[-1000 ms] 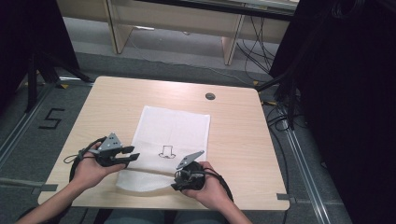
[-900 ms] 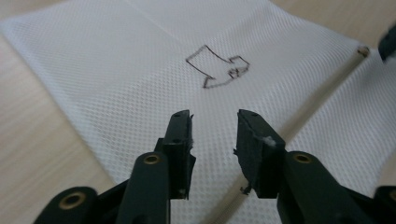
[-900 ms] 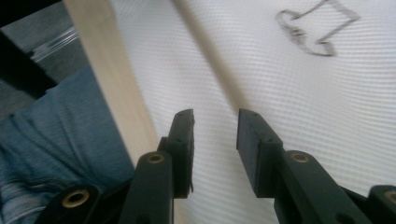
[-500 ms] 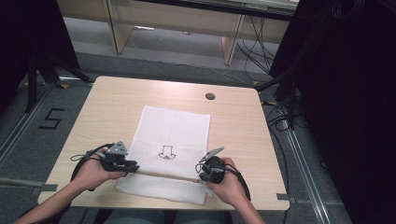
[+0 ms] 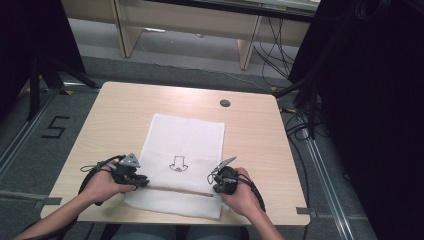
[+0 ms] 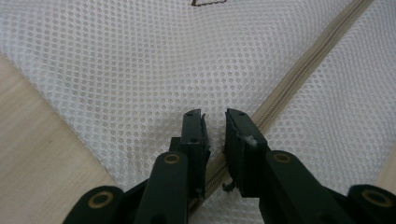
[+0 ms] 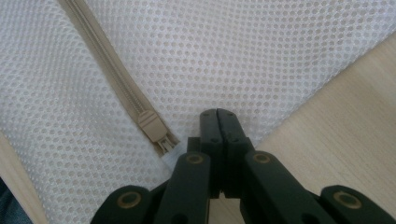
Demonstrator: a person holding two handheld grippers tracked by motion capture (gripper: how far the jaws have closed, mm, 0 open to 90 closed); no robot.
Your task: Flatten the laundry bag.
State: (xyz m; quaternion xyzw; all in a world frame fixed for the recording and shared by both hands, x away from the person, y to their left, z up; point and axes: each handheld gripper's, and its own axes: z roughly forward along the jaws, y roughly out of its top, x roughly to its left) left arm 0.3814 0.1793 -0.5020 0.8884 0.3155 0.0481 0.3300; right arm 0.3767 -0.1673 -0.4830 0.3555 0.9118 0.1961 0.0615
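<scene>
High view: 1 wooden table [image 5: 125, 115], 1 white mesh bag [image 5: 182, 150] lying flat at centre-front, small dark line print on it. 1 zipper [image 5: 175, 189] runs across bag near its front edge. 2 grippers, 1 per hand: left gripper [image 5: 142, 181] at bag's left edge by the zipper line, right gripper [image 5: 216, 189] at bag's right end of the zipper. 1 round dark cap [image 5: 225, 103] in tabletop, well apart from bag.

Left gripper view: jaws of left gripper [image 6: 215, 116] stand a narrow gap apart, tips down on mesh bag [image 6: 140, 70] just beside zipper [image 6: 303, 70]; jaws have just been closing. Mesh lies under the gap; pads not seen pressing on it, so no hold confirmed.

Right gripper view: right gripper [image 7: 217, 113] jaws fully together, pad to pad, at the mesh bag [image 7: 261, 51] edge. Cannot tell if mesh is pinched. 1 beige zipper pull [image 7: 152, 127] just beside jaws, not between them. Table [image 7: 345, 135] bare alongside.
</scene>
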